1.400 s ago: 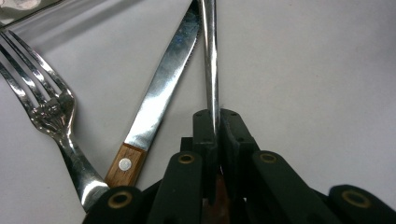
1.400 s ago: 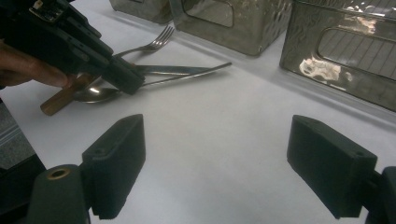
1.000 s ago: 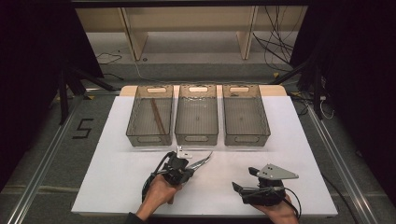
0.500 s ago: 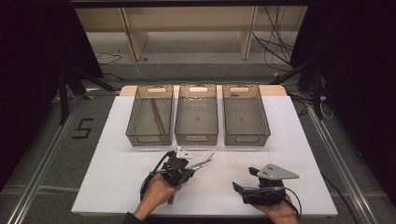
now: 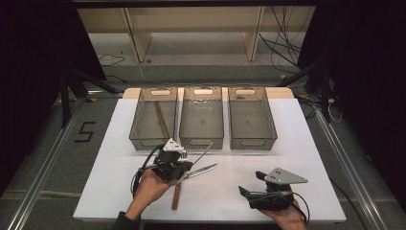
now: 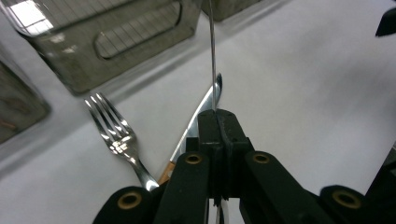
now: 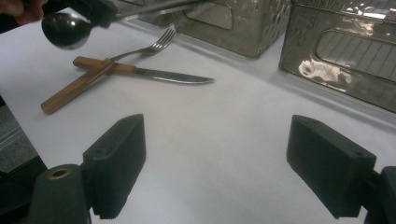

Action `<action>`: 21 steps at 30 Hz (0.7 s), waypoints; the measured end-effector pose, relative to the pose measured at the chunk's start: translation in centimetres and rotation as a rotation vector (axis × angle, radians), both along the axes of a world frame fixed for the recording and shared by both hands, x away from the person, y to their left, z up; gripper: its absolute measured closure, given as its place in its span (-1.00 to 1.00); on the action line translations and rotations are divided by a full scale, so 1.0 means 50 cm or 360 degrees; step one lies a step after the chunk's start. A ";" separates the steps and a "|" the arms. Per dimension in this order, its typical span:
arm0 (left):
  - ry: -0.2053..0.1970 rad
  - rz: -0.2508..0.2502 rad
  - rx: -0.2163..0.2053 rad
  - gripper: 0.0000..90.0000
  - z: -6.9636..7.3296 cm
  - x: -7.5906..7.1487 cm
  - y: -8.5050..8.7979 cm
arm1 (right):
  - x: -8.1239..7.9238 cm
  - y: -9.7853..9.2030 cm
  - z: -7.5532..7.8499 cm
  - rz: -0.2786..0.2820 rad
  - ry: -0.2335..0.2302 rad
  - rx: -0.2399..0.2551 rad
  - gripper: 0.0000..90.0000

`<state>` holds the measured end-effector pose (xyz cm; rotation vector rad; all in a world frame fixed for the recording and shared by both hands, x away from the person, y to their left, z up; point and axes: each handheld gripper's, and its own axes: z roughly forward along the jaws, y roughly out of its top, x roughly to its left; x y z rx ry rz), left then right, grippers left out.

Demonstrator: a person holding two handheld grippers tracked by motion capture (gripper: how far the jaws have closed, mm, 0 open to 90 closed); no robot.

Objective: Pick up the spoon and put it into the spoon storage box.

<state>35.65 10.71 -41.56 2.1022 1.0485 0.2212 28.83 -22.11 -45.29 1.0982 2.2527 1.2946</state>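
The left tool [image 6: 218,122] is pressed together on the thin handle of a spoon [image 7: 70,29], which is held clear above the white surface [image 5: 306,143], handle pointing toward the bins. A fork [image 6: 114,135], a knife [image 7: 173,76] and a wooden stick [image 7: 74,87] are seen lying beneath it. The right tool [image 7: 215,163] is spread wide, with nothing between its jaws, low over the surface.

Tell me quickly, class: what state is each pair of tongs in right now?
Left tongs: shut on the thin shiny metal spoon, lifted off the table.
Right tongs: open, holding nothing.
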 end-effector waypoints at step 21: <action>-0.0124 0.0116 -0.0039 1.00 0.123 0.136 0.027 | 0.000 -0.003 0.000 -0.0008 0.0004 0.0009 -0.54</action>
